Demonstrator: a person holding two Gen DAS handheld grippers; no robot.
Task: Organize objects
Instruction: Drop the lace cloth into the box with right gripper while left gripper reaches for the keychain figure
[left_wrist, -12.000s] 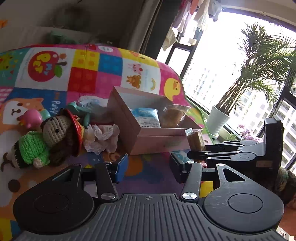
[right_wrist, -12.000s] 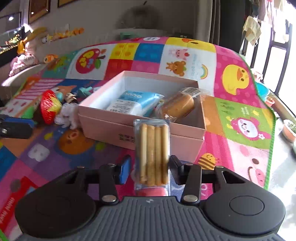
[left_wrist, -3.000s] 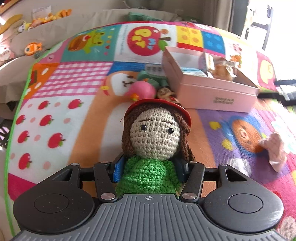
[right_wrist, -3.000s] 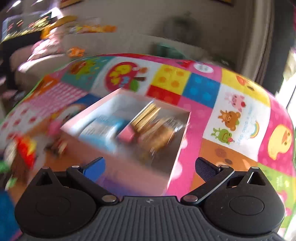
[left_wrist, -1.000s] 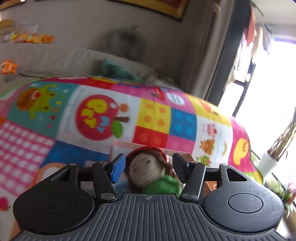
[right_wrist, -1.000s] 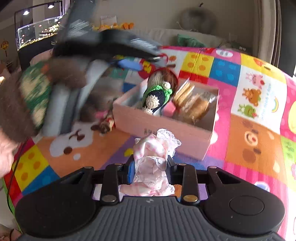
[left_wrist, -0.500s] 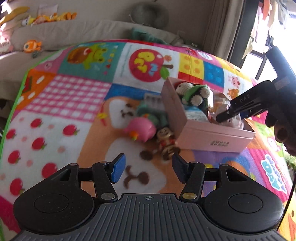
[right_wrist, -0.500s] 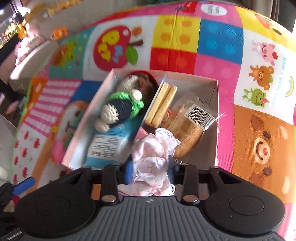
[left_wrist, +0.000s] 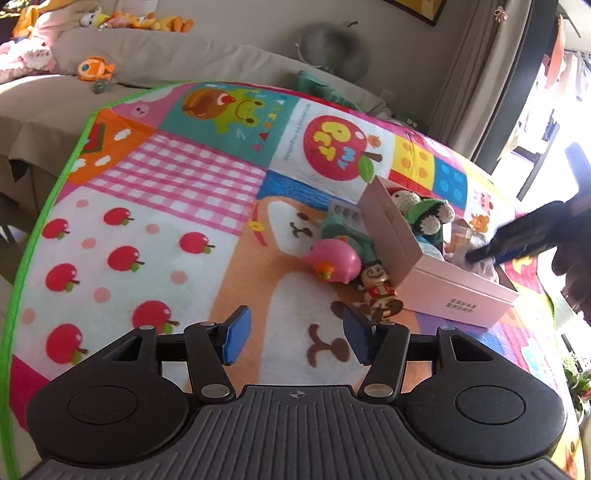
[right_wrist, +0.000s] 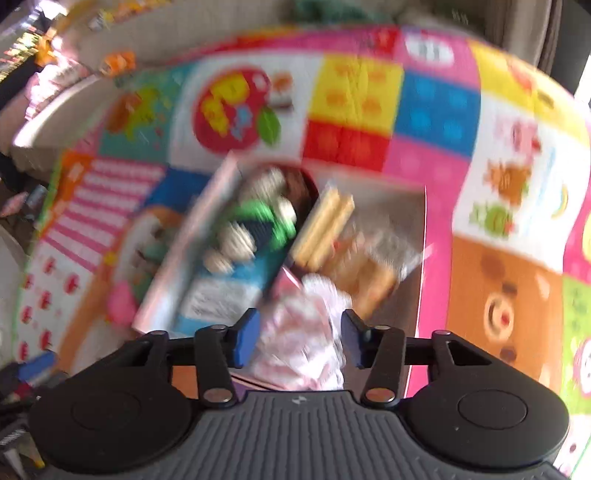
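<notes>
Covering nearly everything in both views, a bright patchwork play mat (left_wrist: 207, 192) printed with apples and cartoon animals is spread out. A pale pink rectangular cardboard box (left_wrist: 424, 273) is set on it, open-topped. Inside are seen a crocheted doll in green (right_wrist: 258, 225), a packet of biscuit sticks (right_wrist: 325, 229) and a blue pouch (right_wrist: 229, 295). Just beside the box wall, a pink round toy (left_wrist: 334, 260) and a small red-and-brown figurine (left_wrist: 378, 291) are left on the mat. The left claw (left_wrist: 293, 339) is held released and empty. The right claw (right_wrist: 297, 338) has just been opening over the box; a frilly pink-and-white cloth (right_wrist: 303, 332) is seen between its parted pads, blurred.
</notes>
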